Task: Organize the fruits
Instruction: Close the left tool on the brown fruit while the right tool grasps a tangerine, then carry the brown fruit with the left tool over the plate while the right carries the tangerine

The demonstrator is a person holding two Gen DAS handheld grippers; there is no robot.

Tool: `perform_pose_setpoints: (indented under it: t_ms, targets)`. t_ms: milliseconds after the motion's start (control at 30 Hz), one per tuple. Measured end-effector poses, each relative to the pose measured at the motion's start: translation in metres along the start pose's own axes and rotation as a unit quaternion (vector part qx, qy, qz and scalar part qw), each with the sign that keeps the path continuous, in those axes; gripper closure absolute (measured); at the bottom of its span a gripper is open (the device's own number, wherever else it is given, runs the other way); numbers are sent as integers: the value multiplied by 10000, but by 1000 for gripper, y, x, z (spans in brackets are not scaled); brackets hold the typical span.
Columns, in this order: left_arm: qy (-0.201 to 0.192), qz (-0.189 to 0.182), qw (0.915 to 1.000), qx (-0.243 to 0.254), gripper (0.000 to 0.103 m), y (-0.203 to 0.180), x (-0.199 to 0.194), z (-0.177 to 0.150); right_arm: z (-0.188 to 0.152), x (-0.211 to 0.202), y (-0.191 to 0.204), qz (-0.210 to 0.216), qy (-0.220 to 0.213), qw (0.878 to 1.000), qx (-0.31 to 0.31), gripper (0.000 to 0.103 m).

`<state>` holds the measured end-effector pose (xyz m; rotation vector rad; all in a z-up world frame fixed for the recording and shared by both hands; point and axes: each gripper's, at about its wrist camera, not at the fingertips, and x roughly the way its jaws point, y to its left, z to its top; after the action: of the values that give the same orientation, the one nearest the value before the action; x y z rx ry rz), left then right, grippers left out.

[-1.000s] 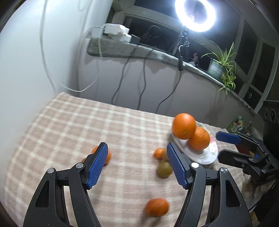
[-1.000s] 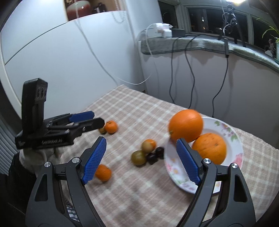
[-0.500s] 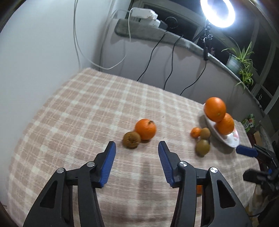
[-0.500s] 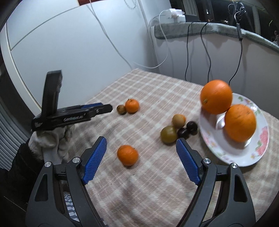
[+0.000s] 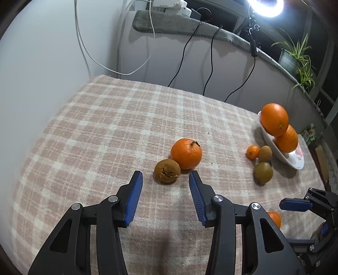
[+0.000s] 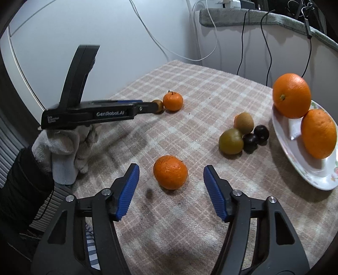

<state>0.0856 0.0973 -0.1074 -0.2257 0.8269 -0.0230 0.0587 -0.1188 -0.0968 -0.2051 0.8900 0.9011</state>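
Observation:
My left gripper (image 5: 165, 179) is open, just short of a cracked brown fruit (image 5: 167, 170) that touches a mandarin (image 5: 186, 153) on the checked cloth. My right gripper (image 6: 171, 173) is open, its fingertips on either side of another mandarin (image 6: 170, 172) without touching it. A white flowered plate (image 6: 312, 171) at the right holds two large oranges (image 6: 291, 95). Beside the plate lie two kiwis (image 6: 230, 141) and two dark plums (image 6: 250, 140); the left view also shows a small mandarin (image 5: 252, 151) there.
The table (image 5: 105, 131) stands against a wall at the left and back. Cables hang from a ledge (image 5: 179, 21) behind it. A ring light (image 5: 265, 7) and a potted plant (image 5: 295, 57) stand at the back right.
My left gripper has moved closer to the brown fruit and mandarin. My right gripper has come down and forward over the lone mandarin, which now sits between its fingertips.

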Motion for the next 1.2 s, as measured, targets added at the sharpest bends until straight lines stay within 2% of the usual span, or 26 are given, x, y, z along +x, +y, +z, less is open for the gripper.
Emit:
perform_pose_setpoints:
  t_ms: [433, 500, 700, 1200]
  targets:
    - [148, 20, 9998, 135, 69, -6, 13, 0, 0, 12, 2, -70, 149, 9998, -123, 49]
    - [151, 34, 9998, 152, 74, -7, 14, 1, 1, 15, 2, -87, 168, 9997, -146, 52]
    - [139, 61, 9997, 182, 77, -7, 15, 1, 0, 18, 4, -84, 204, 9996, -178, 62]
    - [1, -11, 9999, 148, 78, -7, 6, -3, -1, 8, -4, -70, 80, 9999, -26, 63]
